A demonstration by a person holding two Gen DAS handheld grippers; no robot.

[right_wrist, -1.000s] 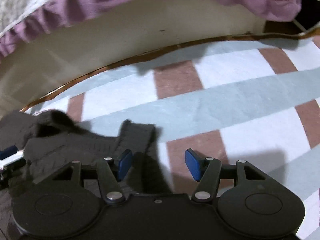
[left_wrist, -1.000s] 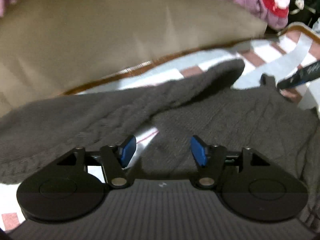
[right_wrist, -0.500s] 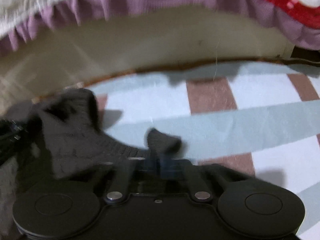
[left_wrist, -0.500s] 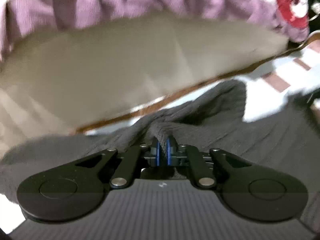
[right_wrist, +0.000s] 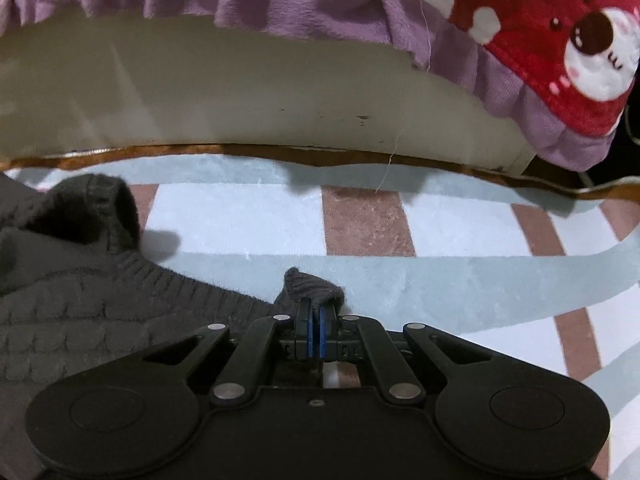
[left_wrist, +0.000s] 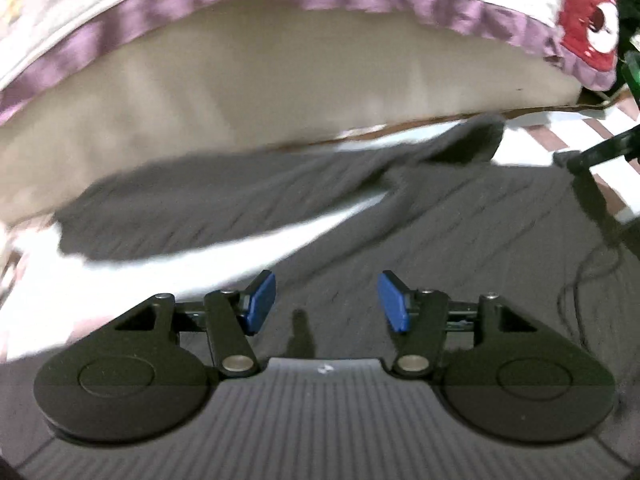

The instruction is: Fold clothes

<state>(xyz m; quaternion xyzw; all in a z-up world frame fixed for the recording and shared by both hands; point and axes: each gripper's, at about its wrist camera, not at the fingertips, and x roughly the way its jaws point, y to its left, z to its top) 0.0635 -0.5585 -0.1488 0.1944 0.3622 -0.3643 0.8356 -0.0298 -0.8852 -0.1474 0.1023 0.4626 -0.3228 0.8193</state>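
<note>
A dark grey cable-knit sweater [left_wrist: 460, 240] lies spread on a checked blanket [right_wrist: 240, 232]. My left gripper [left_wrist: 326, 304] is open and empty, just above the sweater's body; a sleeve [left_wrist: 224, 208] stretches off to the left beyond it. The sweater also shows at the left of the right wrist view [right_wrist: 92, 300]. My right gripper [right_wrist: 318, 330] is shut on a ribbed edge of the sweater [right_wrist: 312, 290], pinched between its blue pads. The right gripper also shows at the right edge of the left wrist view [left_wrist: 600, 152].
A cream bed side [right_wrist: 260, 100] with a purple ruffled cover [right_wrist: 280, 4] and a red bear patch [right_wrist: 572, 48] rises just behind the blanket. The blanket has a brown border [right_wrist: 240, 154] along the bed.
My left gripper was shut on the sweater half a second ago; it has let go and opened, and the cloth lies flat. My right gripper closed on the ribbed edge and still holds it.
</note>
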